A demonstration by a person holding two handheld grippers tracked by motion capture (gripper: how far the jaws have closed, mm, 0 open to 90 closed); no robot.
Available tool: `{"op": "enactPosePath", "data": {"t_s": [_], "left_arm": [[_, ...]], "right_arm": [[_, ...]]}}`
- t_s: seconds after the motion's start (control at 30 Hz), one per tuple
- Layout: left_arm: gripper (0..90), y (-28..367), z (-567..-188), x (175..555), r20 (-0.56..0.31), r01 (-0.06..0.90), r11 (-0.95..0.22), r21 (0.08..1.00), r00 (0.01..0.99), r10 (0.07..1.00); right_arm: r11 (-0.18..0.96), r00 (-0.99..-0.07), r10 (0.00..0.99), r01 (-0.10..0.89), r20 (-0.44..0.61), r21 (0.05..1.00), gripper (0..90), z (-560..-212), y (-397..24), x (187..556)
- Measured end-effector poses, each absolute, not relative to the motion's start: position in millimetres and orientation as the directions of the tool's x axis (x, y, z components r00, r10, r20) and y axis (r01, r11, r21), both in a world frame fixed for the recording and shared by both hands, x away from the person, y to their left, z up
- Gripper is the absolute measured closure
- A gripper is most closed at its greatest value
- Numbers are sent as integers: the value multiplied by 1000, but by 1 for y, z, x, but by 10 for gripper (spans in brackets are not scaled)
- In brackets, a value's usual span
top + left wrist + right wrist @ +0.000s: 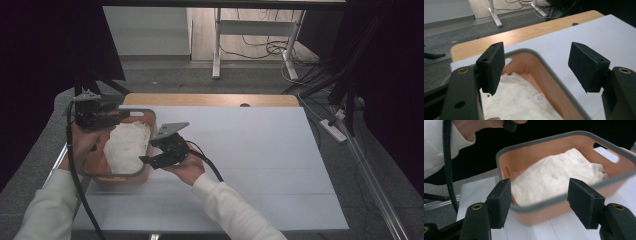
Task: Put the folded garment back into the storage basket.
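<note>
A salmon-pink plastic basket (145, 120) with rounded corners, a grey rim and a slot handle in its end wall stands at the left edge of a table (260, 165) under a smooth white covering; bare wood shows along the far edge. In the basket lies a crumpled white cloth (125, 146), soft and faintly dimpled, which covers most of the floor. The left gripper (117, 116) is held over the far-left corner of the basket, its matte black block-shaped jaws spread wide with nothing between them. The right gripper (145, 159) is held just beside the basket's near right wall, jaws likewise parted and empty; in the right gripper view they frame the rim without touching it. The cloth is blurred in that view. The left hand (82, 145) hides part of the basket's left wall in the high view.
</note>
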State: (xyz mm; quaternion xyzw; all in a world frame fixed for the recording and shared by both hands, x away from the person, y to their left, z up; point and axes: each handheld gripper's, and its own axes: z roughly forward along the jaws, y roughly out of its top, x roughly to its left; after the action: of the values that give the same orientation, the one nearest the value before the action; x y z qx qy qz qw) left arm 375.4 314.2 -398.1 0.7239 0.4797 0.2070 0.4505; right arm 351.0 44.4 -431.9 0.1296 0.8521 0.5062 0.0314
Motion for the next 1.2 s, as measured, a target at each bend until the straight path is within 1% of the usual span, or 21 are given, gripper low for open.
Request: {"op": "enactPosePath", "data": {"t_s": [0.2,0.37,0.7,0.8,0.93,1.07,1.2], "left_arm": [[302,293,-402,359,-150,505,-131,853,479,865],[311,273,-412,337,-165,500,-128,857,501,849],[309,223,-434,286,-173,498,-156,853,552,816],[306,211,-441,271,-175,499,-160,852,558,811],[304,200,-448,256,-155,497,-184,848,565,810],[301,199,-454,247,-157,503,-186,844,563,811],[299,198,-460,244,-162,513,-191,837,565,809]], "right_arm": [[449,-954,292,200,69,871,359,-432,2,348],[446,-939,337,218,62,868,355,-434,-46,343],[427,-880,474,262,32,865,353,-442,-171,325],[409,-853,520,291,41,865,351,-446,-209,319],[388,-817,575,319,43,865,351,-452,-254,310],[362,-787,616,335,46,870,351,-455,-284,304],[357,-778,627,335,42,872,347,-456,-297,303]]}}
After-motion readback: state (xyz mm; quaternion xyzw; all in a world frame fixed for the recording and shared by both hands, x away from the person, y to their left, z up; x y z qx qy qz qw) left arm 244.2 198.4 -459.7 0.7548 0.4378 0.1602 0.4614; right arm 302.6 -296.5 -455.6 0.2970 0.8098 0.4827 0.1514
